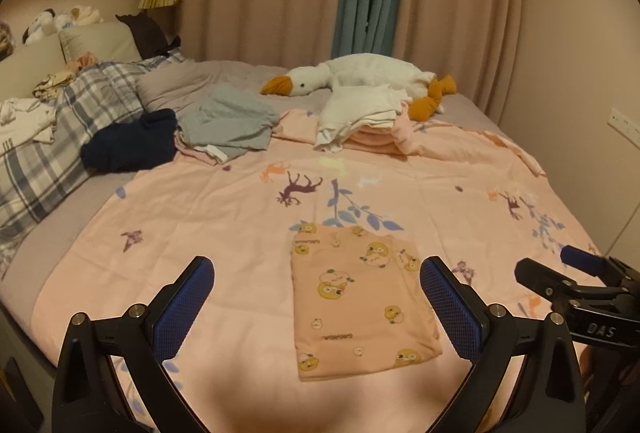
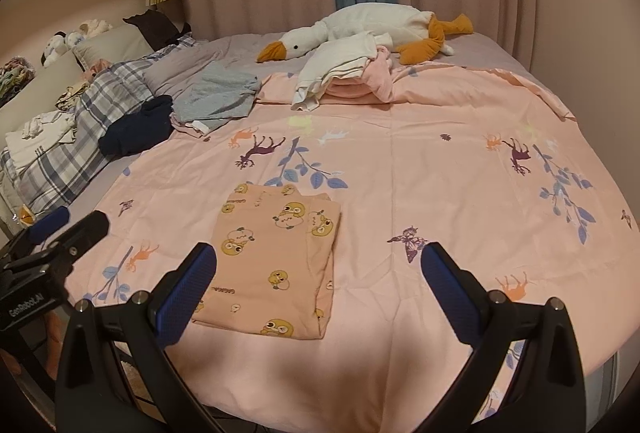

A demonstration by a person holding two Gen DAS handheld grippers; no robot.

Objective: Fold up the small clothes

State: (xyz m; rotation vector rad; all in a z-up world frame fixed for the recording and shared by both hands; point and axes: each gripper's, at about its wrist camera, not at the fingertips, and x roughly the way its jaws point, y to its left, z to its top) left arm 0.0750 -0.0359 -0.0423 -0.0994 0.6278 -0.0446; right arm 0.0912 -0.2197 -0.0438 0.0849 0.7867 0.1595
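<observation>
A small peach garment with yellow cartoon prints (image 1: 360, 303) lies folded into a flat rectangle on the pink printed bedspread (image 1: 224, 217). It also shows in the right wrist view (image 2: 276, 265). My left gripper (image 1: 316, 293) is open and empty, held above the spread just in front of the garment. My right gripper (image 2: 318, 281) is open and empty, with the garment lying between and ahead of its blue-padded fingers (image 2: 188, 293). The right gripper also shows at the right edge of the left wrist view (image 1: 580, 281). The left gripper shows at the left edge of the right wrist view (image 2: 60, 237).
At the far side of the bed lie a pile of white and pink clothes (image 1: 360, 121), a grey garment (image 1: 232, 121), a dark navy garment (image 1: 132, 141) and a plush goose (image 1: 360, 73). A plaid blanket (image 1: 60, 137) lies at the left. Curtains hang behind.
</observation>
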